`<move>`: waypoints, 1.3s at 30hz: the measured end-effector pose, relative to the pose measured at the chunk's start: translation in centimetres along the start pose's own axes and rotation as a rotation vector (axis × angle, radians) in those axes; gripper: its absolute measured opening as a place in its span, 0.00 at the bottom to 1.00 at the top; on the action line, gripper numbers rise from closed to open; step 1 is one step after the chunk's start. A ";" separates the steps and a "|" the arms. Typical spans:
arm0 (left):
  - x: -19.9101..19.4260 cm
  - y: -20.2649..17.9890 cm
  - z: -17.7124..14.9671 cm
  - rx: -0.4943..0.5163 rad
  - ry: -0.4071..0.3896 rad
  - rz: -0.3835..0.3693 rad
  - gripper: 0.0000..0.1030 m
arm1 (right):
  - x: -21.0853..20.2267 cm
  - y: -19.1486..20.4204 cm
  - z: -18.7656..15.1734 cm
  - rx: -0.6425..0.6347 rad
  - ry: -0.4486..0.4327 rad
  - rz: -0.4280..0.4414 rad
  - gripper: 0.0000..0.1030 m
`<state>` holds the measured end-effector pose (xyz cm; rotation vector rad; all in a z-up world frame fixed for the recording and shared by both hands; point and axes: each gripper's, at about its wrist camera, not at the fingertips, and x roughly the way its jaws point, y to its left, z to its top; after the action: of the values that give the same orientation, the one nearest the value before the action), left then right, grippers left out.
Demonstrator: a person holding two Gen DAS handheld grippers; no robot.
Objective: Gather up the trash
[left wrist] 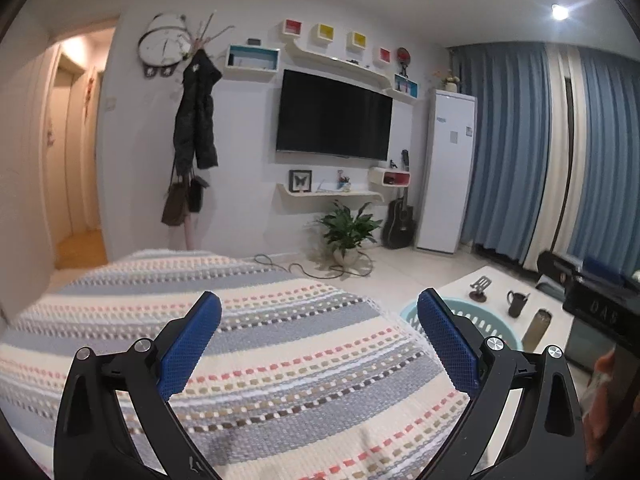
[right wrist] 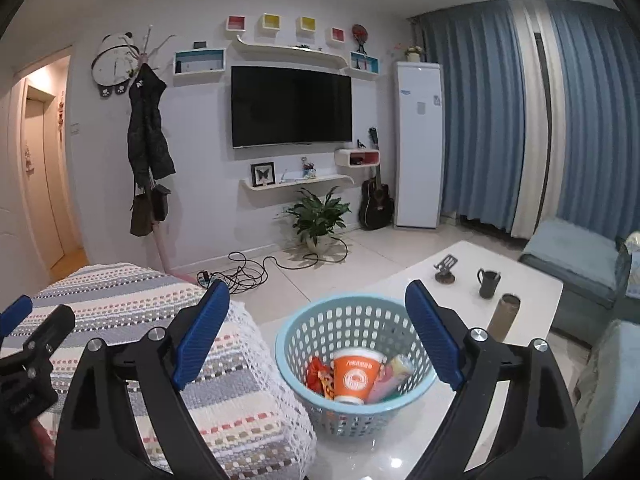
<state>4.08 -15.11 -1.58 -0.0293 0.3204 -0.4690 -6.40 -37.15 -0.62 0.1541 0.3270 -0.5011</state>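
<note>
1. Right now, through the left wrist camera, my left gripper (left wrist: pixel 319 322) hangs released above the striped woven cover (left wrist: pixel 240 344), its blue pads spread wide with nothing between them. No trash lies on the cover that I can see. The light-blue basket (left wrist: pixel 486 326) peeks out just past the cover's right edge, on the white coffee table (left wrist: pixel 560 316).

2. In the same view, a dark mug (left wrist: pixel 517 302), a tan tumbler (left wrist: pixel 538 325) and a small phone stand (left wrist: pixel 479 288) sit farther along the table. The other rig's black body fills the right border.

3. From the right wrist camera, my right gripper (right wrist: pixel 317 312) is likewise released and empty, hovering over the laundry-style basket (right wrist: pixel 352 408) at the table's near-left corner, which is touching or just beside the lace-edged cover (right wrist: pixel 224 380).

4. The trash is inside: an orange paper cup (right wrist: pixel 355 376) upright in the middle, a red snack wrapper (right wrist: pixel 320 376) at its left, a pale pink packet (right wrist: pixel 390 376) at its right.

5. I judge the collecting largely done, or between pickups. Next I need to scan for any leftover piece; none shows on table or cover.

6. Around: mug (right wrist: pixel 489 282), tumbler (right wrist: pixel 505 316) and stand (right wrist: pixel 445 270) occupy the table's far half, and cables (right wrist: pixel 248 268) trail on the floor. Nothing blocks the basket's mouth; the left gripper's tip (right wrist: pixel 16 310) sits at the left border.
</note>
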 end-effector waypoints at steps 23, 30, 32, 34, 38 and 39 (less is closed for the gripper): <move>0.2 0.1 -0.8 0.010 0.054 0.039 0.93 | -0.5 0.3 -0.3 0.015 0.010 0.006 0.85; 0.2 0.3 -0.7 0.006 0.056 0.030 0.93 | -0.4 0.8 -0.5 0.000 0.020 0.008 0.86; 0.2 0.3 -0.7 0.005 0.056 0.029 0.93 | -0.3 0.8 -0.5 -0.003 0.021 0.008 0.86; 0.1 0.2 -0.7 0.007 0.053 0.031 0.93 | -0.4 0.8 -0.6 -0.004 0.023 0.010 0.86; 0.0 0.4 -0.7 0.007 0.050 0.032 0.93 | -0.3 1.1 -0.6 -0.004 0.030 0.017 0.86; 0.1 0.4 -0.7 0.007 0.050 0.034 0.93 | -0.3 1.1 -0.6 -0.006 0.031 0.016 0.86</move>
<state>4.14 -14.72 -2.28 -0.0051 0.3682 -0.4377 -6.25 -35.95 -1.01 0.1588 0.3578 -0.4822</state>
